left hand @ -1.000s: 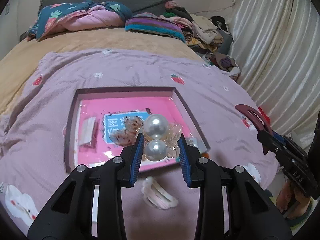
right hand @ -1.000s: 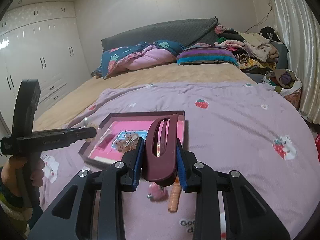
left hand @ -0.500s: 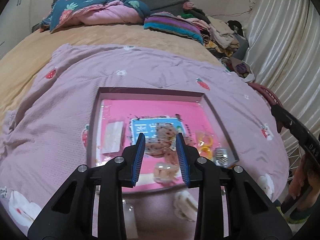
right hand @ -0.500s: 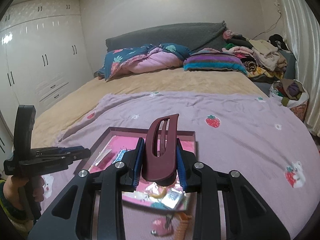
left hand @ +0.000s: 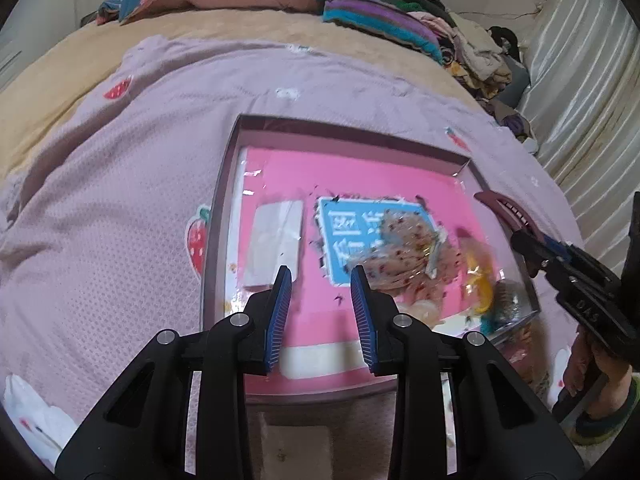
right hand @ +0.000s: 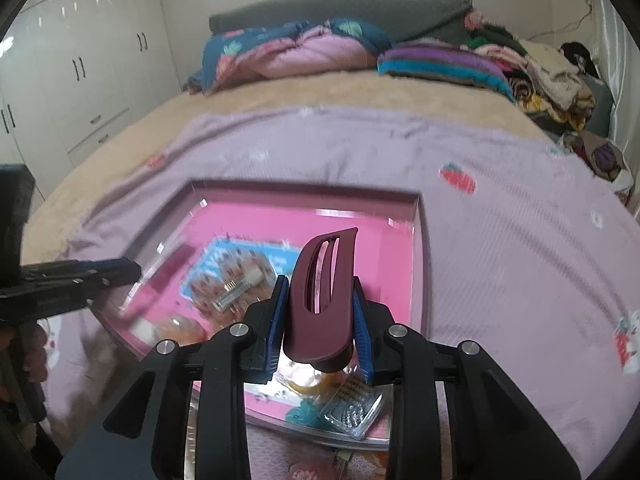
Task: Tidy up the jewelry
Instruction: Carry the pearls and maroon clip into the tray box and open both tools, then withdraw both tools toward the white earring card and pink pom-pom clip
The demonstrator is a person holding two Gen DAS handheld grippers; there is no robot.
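A shallow tray with a pink floor (left hand: 360,168) lies on the lilac bedspread; it also shows in the right wrist view (right hand: 360,216). In it are a blue card (left hand: 340,236), a speckled hair clip (left hand: 404,264), a white packet (left hand: 276,240) and an orange piece (left hand: 480,284). My left gripper (left hand: 320,276) is open and empty above the tray's near left part. My right gripper (right hand: 318,312) is shut on a maroon hair clip (right hand: 320,300), held upright over the tray's near right part; that hair clip shows in the left wrist view (left hand: 500,208).
The lilac strawberry-print bedspread (left hand: 120,200) covers the bed. Pillows and folded quilts (right hand: 300,52) lie at the headboard, a clothes pile (right hand: 552,72) at the far right. White wardrobes (right hand: 80,80) stand left. A curtain (left hand: 592,80) hangs right.
One second ago my left gripper held a pearl clip; it let go and now is open and empty, nearer over the tray. My right gripper moved forward over the tray with the maroon clip.
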